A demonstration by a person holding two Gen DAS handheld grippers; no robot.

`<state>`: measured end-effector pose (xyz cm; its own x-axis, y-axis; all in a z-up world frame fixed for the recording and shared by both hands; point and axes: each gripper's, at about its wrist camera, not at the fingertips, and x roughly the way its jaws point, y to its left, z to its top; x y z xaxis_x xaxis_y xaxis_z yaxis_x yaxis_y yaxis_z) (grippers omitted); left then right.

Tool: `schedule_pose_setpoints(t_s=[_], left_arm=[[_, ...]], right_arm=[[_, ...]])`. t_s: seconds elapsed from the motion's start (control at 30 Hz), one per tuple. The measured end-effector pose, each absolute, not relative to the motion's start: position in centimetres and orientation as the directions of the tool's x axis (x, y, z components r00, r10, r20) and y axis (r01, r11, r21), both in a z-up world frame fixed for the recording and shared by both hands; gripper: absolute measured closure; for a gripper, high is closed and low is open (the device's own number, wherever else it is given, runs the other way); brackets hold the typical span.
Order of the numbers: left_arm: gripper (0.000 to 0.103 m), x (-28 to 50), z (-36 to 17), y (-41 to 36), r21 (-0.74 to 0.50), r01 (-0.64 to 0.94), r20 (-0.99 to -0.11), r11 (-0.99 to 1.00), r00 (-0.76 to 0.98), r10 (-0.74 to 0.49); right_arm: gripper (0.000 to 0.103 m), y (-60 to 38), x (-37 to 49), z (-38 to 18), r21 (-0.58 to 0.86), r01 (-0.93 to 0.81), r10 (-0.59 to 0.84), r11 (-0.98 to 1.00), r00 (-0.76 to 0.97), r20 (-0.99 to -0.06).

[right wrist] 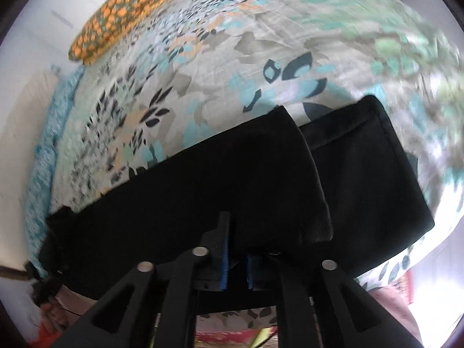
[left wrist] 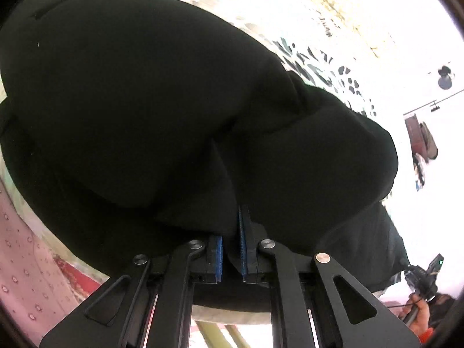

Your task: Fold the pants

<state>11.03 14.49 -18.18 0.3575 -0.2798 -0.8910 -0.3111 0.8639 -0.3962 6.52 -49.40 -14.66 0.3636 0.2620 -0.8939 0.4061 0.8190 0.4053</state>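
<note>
Pants (right wrist: 261, 179) pinched — both hand-held grippers.

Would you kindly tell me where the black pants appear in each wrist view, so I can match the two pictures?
Left wrist: the black pants fill the centre and left, pinched by the left gripper.
Right wrist: they span the lower half, held in the right gripper.
Shared landmark: the floral bedsheet.
</note>
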Motion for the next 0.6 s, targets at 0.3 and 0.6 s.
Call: schedule_pose_setpoints(t_s=[0.3,0.6], left_arm=[[0.095,10.5,-18.7,16.1,-0.42,-0.331,-0.884,0.845,0.362,-0.297],[0.095,10.0,-17.7,14.4,-0.406,-0.274,-0.883,0.872,0.362,-0.297]], right_arm=[[0.037,-53.3,5.1,-13.2,0.608,0.456,0.34,0.65,0.541,-0.77],[0.09,-52.8,6.9,-10.9,0.349,0.36,0.197,0.865,0.395,-0.897]])
